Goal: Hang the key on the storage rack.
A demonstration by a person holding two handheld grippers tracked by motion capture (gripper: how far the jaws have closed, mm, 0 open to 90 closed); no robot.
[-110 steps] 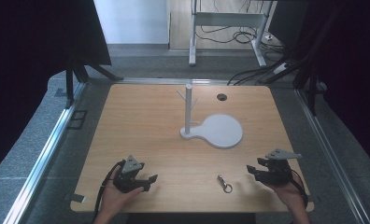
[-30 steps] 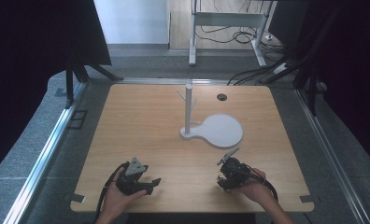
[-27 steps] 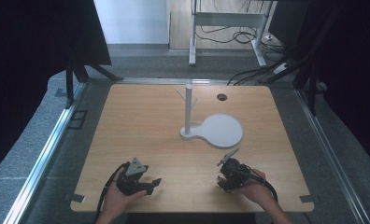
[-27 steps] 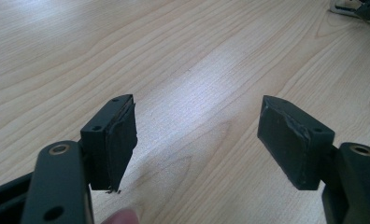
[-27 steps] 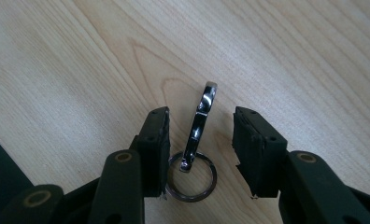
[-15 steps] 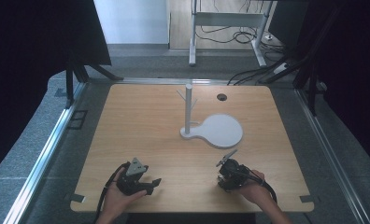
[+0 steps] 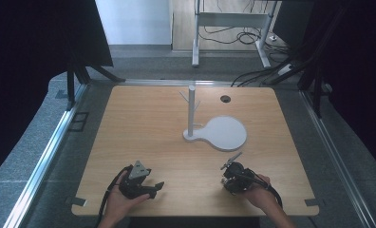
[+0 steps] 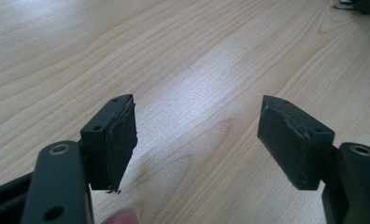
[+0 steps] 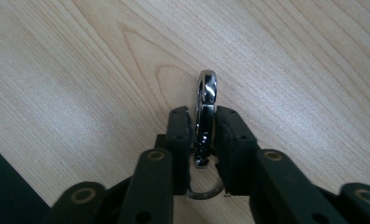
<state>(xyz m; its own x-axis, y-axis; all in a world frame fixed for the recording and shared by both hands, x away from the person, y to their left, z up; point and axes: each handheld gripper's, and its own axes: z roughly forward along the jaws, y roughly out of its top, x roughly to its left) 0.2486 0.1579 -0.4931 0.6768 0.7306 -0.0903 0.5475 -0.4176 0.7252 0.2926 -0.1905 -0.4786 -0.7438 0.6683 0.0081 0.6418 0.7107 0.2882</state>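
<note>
The right tool [image 9: 201, 135] is clamped on a shiny chrome clip [image 9: 205, 116], its rounded end poking out past the black jaws and a thin metal ring [image 9: 202, 189] hanging behind them. It sits low over the near right part of the wooden worktop [image 7: 143, 123]. The left tool [image 8: 197, 135] hovers at the near left, jaws spread wide with bare wood between. Farther back stands a white stand [image 7: 192, 111] on its flat white base [image 7: 224, 133].

wooden table [image 7: 143, 123], grey floor [image 7: 29, 137], dark curtains [image 7: 29, 42]
</note>
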